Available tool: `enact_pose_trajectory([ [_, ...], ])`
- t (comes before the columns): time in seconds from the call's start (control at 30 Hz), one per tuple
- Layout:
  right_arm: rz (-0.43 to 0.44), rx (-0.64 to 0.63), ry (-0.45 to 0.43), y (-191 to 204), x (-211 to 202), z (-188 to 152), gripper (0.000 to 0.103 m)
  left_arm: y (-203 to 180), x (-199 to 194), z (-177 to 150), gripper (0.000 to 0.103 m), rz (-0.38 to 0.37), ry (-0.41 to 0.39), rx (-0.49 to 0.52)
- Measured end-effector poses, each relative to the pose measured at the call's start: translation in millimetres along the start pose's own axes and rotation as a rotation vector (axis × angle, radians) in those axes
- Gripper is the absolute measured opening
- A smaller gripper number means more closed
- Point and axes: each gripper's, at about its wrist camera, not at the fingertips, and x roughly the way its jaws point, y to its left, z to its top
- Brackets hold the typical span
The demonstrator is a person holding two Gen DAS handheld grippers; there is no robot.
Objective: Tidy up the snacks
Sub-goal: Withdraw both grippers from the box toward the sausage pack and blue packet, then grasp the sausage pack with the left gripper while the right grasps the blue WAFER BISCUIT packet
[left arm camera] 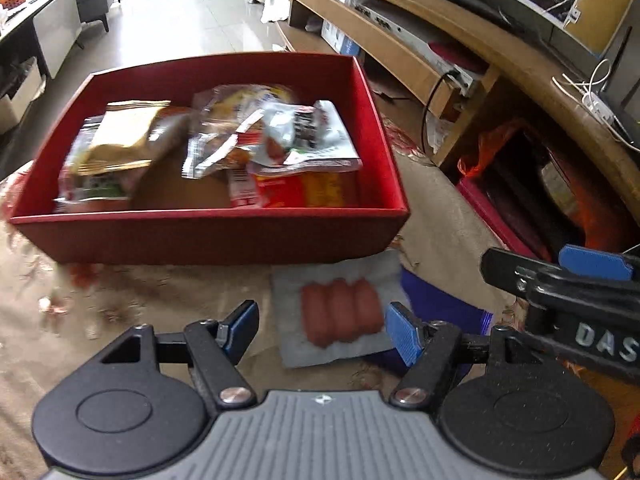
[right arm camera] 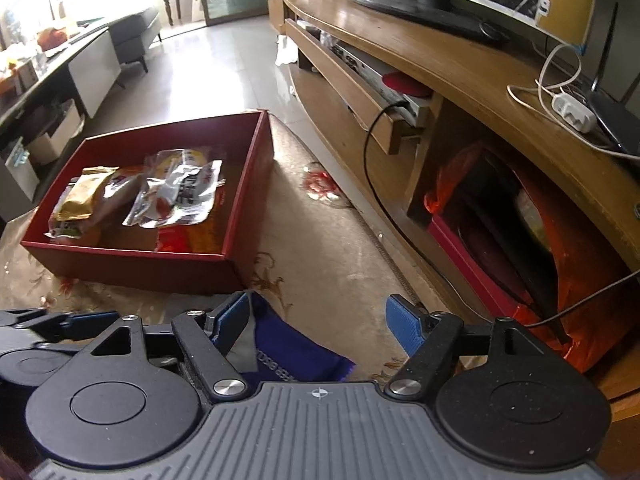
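Observation:
A red box [left arm camera: 216, 236] [right arm camera: 132, 266] stands on the patterned rug and holds several snack packs, among them a gold bag [left arm camera: 124, 140] [right arm camera: 78, 196] and a silver pack [left arm camera: 304, 136] [right arm camera: 180, 196]. A clear pack of sausages [left arm camera: 340, 316] lies on the rug just before the box, overlapping a blue-purple pack [left arm camera: 436, 312] [right arm camera: 288, 348]. My left gripper [left arm camera: 324, 330] is open, its jaws either side of the sausage pack, above it. My right gripper [right arm camera: 318, 324] is open over the blue-purple pack; it also shows at the right of the left wrist view [left arm camera: 560, 276].
A wooden TV cabinet [right arm camera: 460, 92] runs along the right, with cables, a router and a red bag [right arm camera: 540, 240] in its lower shelf. A grey sofa [right arm camera: 132, 36] and a white table [right arm camera: 92, 68] stand far left. Tiled floor lies beyond the rug.

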Motion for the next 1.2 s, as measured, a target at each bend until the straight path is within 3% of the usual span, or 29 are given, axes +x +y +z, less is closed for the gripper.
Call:
enact_pose_trajectory([
  [0.37,0.016,0.061,0.001,-27.2,-2.9,-0.9,0.081,-17.2,35.3,5.5,0.069,0.007,0.027,-0.078],
  [0.63,0.022,0.066,0.004,-30.3,-2.2,0.1,0.082,-16.5,44.3,3.5,0.086,0.041,0.033,-0.074],
  [0.83,0.024,0.053,0.006,-26.6,-2.1,0.3,0.082,-4.4,34.1,-9.4,0.084,0.066,0.034,-0.048],
  [1.2,0.052,-0.014,0.03,-6.1,0.0,-3.5,0.082,47.2,-6.5,-59.0,0.082,0.086,0.117,0.049],
])
